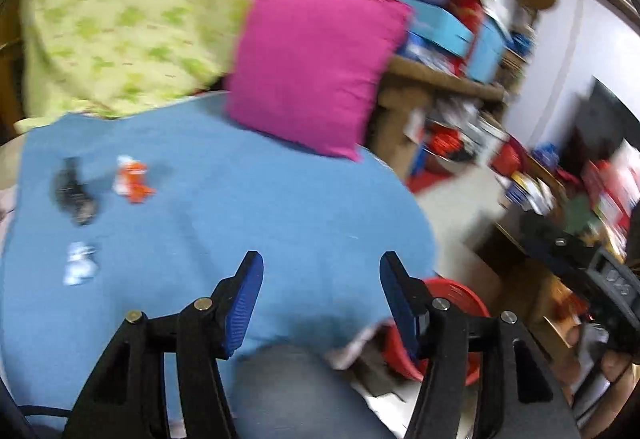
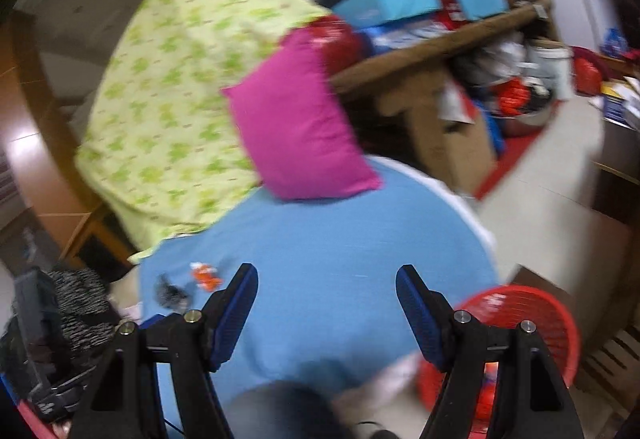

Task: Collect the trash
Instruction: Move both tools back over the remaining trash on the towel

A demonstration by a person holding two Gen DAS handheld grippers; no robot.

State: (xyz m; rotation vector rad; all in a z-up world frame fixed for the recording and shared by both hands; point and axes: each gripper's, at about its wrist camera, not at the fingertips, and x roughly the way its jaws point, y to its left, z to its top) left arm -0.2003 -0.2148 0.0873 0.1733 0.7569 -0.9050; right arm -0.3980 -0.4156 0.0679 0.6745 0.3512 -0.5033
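Through your left wrist camera, your left claw (image 1: 320,275) is spread wide with nothing between its blue pads (image 1: 245,303), and it hangs over the near edge of the bed (image 1: 240,207) with its blue sheet. Ahead and to the left of the claw lie three bits of trash on the sheet: an orange and white wrapper (image 1: 132,179), a dark crumpled piece (image 1: 74,191) just beside it on the far left, and a pale blue and white scrap (image 1: 81,264) nearer to you. Straight ahead a pink cushion (image 1: 316,71) leans against a green patterned pillow (image 1: 160,7). Just behind the claw's right finger, down beside the bed, sits a red basket (image 1: 460,295). Below the claw your knee in grey trousers (image 1: 288,391) shows.

Through your right wrist camera, your right claw (image 2: 326,287) is likewise wide apart and empty, above the blue sheet (image 2: 320,239). The orange and white wrapper (image 2: 205,275) lies just left of the claw's left finger, with the dark crumpled piece (image 2: 172,293) further left. The red basket (image 2: 532,323) stands on the floor behind the right finger, something orange inside it, too blurred to name. The pink cushion (image 2: 300,127) and green pillow (image 2: 180,99) are well ahead.
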